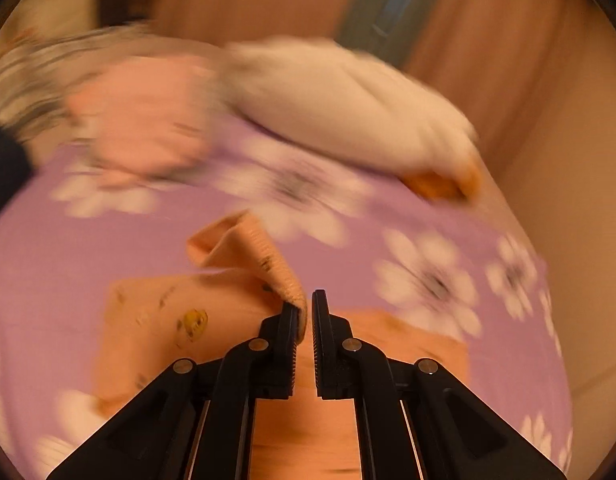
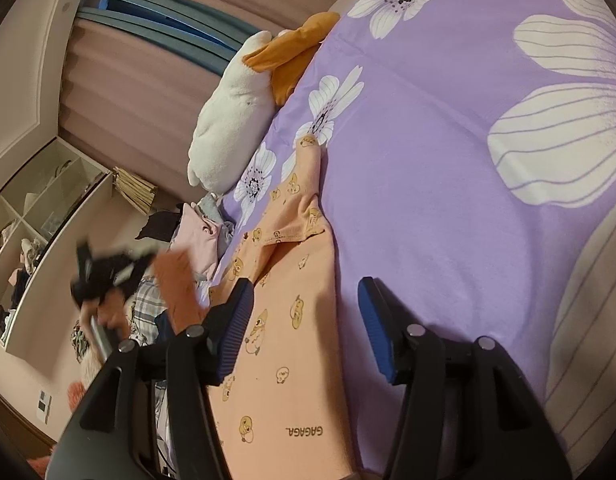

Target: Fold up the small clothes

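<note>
Left gripper (image 1: 305,320), jaws nearly closed, pinches a ribbed cuff or hem of the orange printed garment (image 1: 155,320) and lifts it off the purple floral bedspread (image 1: 388,216); judged step: mid-fold of one edge. Right gripper (image 2: 303,328) hovers wide open over the same garment (image 2: 291,320), holding nothing. Next move likely: carry the pinched edge across and lay it flat. White plush toy (image 1: 348,104) lies far.

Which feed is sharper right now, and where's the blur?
Left wrist view: heavy motion smear over the plush duck and bedsheet; only the left claw and the pinched orange shirt stay crisp. Right wrist view: sharp on the shirt, right claw open; blur only at far left. Both are warm-tinted and fisheye-bent.
</note>
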### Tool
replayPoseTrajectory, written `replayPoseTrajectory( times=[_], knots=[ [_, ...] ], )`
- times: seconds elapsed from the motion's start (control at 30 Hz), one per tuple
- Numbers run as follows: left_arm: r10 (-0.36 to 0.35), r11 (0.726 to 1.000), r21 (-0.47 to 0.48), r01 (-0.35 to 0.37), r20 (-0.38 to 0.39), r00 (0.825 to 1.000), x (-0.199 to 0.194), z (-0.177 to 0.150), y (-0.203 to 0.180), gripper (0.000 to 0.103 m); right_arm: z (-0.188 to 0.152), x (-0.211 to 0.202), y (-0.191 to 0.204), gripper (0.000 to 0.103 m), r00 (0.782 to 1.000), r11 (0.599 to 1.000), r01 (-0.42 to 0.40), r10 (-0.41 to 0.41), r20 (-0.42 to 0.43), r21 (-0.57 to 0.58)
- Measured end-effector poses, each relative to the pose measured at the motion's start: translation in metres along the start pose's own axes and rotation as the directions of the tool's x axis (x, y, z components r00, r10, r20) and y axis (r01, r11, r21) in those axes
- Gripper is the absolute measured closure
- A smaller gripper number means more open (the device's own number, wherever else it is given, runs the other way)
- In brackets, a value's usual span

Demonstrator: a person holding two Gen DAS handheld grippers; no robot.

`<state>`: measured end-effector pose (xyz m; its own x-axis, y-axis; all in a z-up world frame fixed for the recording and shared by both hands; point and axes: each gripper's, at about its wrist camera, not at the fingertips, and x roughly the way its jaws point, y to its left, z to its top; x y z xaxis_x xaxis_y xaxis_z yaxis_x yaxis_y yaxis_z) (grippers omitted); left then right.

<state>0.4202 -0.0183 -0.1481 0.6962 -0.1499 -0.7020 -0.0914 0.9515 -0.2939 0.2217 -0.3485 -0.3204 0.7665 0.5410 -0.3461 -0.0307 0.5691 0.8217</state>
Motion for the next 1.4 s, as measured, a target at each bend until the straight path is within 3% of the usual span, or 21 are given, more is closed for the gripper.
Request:
replayPoseTrajectory(
  times=[0.1,0.17,0.23,0.27,0.33,0.37,0.4,0.47,0.57,0.63,0.67,0.77,0.83,0.87,0.9,0.93,0.97,1.0,1.1,1.2,1.4],
  knots=[
    [-0.024,0.993,0.111,0.037,-0.12,0.993,0.053,-0.041,-0.081,0.098,0.001,-0.002,-0.006,0.048,0.999,0.999,-0.047,0.047,0.004,0.024],
    [0.024,0.984,0.18,0.011,-0.193,0.981,0.088,-0.077,-0.116,0.098,0.001,-0.004,-0.008,0.048,0.997,0.996,-0.074,0.074,0.01,0.041],
    [0.039,0.98,0.199,0.021,-0.294,0.955,0.115,-0.1,-0.13,0.098,0.001,-0.005,-0.009,0.048,0.996,0.994,-0.091,0.091,0.013,0.053],
    [0.075,0.978,0.21,0.004,-0.364,0.929,0.131,-0.112,-0.133,0.098,0.001,-0.005,-0.009,0.048,0.995,0.994,-0.096,0.095,0.013,0.054],
    [0.066,0.972,0.233,0.004,-0.289,0.955,0.121,-0.113,-0.133,0.09,0.0,-0.004,-0.008,0.048,0.995,0.994,-0.096,0.095,0.011,0.053],
    [0.07,0.969,0.248,0.006,-0.295,0.953,0.116,-0.108,-0.128,0.08,0.0,-0.004,-0.007,0.048,0.995,0.994,-0.095,0.094,0.011,0.051],
    [0.081,0.967,0.253,0.004,-0.325,0.942,0.111,-0.104,-0.125,0.061,0.0,-0.004,-0.007,0.048,0.996,0.994,-0.094,0.093,0.011,0.05],
    [0.071,0.971,0.238,0.023,-0.381,0.922,0.096,-0.092,-0.106,0.057,-0.001,-0.004,-0.006,0.048,0.996,0.995,-0.092,0.091,0.011,0.05],
    [-0.03,0.982,0.169,0.086,-0.31,0.95,0.044,-0.078,-0.064,0.052,0.0,-0.004,-0.007,0.048,0.996,0.995,-0.091,0.09,0.011,0.05],
    [0.036,0.982,0.191,0.006,-0.219,0.975,0.011,-0.079,-0.029,0.043,0.0,-0.003,-0.007,0.048,0.996,0.995,-0.091,0.091,0.011,0.05],
    [0.133,0.973,0.21,-0.095,-0.174,0.976,0.001,-0.082,-0.011,0.043,0.0,-0.003,-0.007,0.048,0.996,0.995,-0.091,0.09,0.011,0.049],
    [0.395,0.906,0.193,-0.376,-0.072,0.916,-0.02,-0.099,0.063,0.043,0.0,-0.003,-0.007,0.048,0.996,0.995,-0.091,0.091,0.013,0.048],
    [0.463,0.873,0.196,-0.447,-0.046,0.885,-0.015,-0.108,0.09,0.043,0.002,-0.001,-0.007,0.048,0.996,0.995,-0.087,0.086,0.009,0.044],
    [0.494,0.862,0.188,-0.471,-0.093,0.865,-0.004,-0.112,0.111,0.045,0.002,0.0,-0.006,0.048,0.997,0.996,-0.081,0.081,0.004,0.04],
    [0.487,0.87,0.173,-0.462,-0.15,0.86,0.005,-0.113,0.126,0.048,0.003,0.001,-0.007,0.048,0.997,0.996,-0.079,0.079,0.002,0.037],
    [0.454,0.89,0.146,-0.431,-0.201,0.868,0.013,-0.115,0.139,0.049,0.003,0.001,-0.007,0.048,0.997,0.996,-0.077,0.077,0.0,0.036],
    [0.386,0.923,0.082,-0.377,-0.165,0.908,0.011,-0.115,0.151,0.05,0.003,0.001,-0.007,0.048,0.997,0.996,-0.077,0.077,0.0,0.036],
    [0.353,0.936,0.061,-0.348,-0.136,0.926,0.008,-0.114,0.156,0.052,0.003,0.001,-0.007,0.048,0.997,0.996,-0.078,0.079,0.001,0.038],
    [0.291,0.957,0.018,-0.29,-0.092,0.952,0.009,-0.115,0.167,0.052,0.003,0.001,-0.009,0.048,0.996,0.995,-0.087,0.087,0.004,0.047],
    [0.277,0.961,0.004,-0.278,-0.049,0.959,0.005,-0.121,0.166,0.052,0.003,0.0,-0.009,0.048,0.996,0.995,-0.087,0.087,0.004,0.049],
    [0.308,0.951,0.042,-0.306,-0.062,0.949,0.011,-0.119,0.16,0.052,0.001,0.0,-0.006,0.049,0.999,0.999,-0.044,0.044,0.002,0.032]
  ],
)
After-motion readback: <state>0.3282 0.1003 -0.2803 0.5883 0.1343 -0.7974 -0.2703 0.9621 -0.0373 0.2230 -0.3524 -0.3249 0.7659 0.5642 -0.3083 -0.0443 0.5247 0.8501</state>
